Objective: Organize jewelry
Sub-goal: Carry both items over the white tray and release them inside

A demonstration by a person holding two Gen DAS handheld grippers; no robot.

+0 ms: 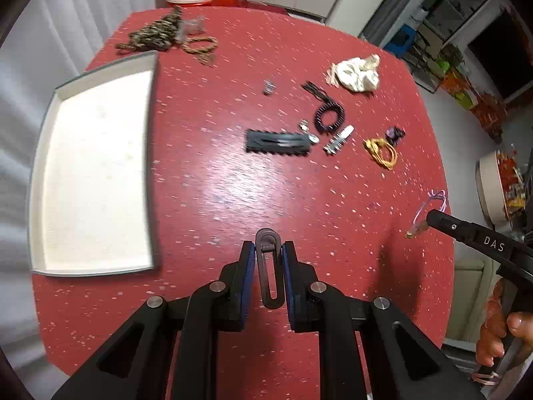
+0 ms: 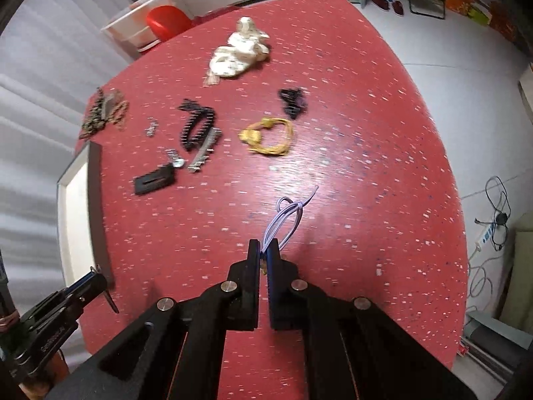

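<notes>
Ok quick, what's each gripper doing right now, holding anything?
Left gripper: closed on a dark hair clip.
Right gripper: closed on a thin lilac cord loop.

We take this for a lived-in home: a red speckled table (image 1: 233,183) stands by pale curtains (image 2: 30,76) on a tiled floor (image 2: 466,66). Slippers (image 2: 388,4), a power strip (image 2: 487,234) and cluttered shelves (image 1: 443,33) surround it

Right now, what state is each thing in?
Left claw: shut on dark hair clip, lifted.
Right claw: shut on lilac cord loop, lifted.
White tray: empty.
Black comb clip: flat on red table.
Yellow band: loose on table.
</notes>
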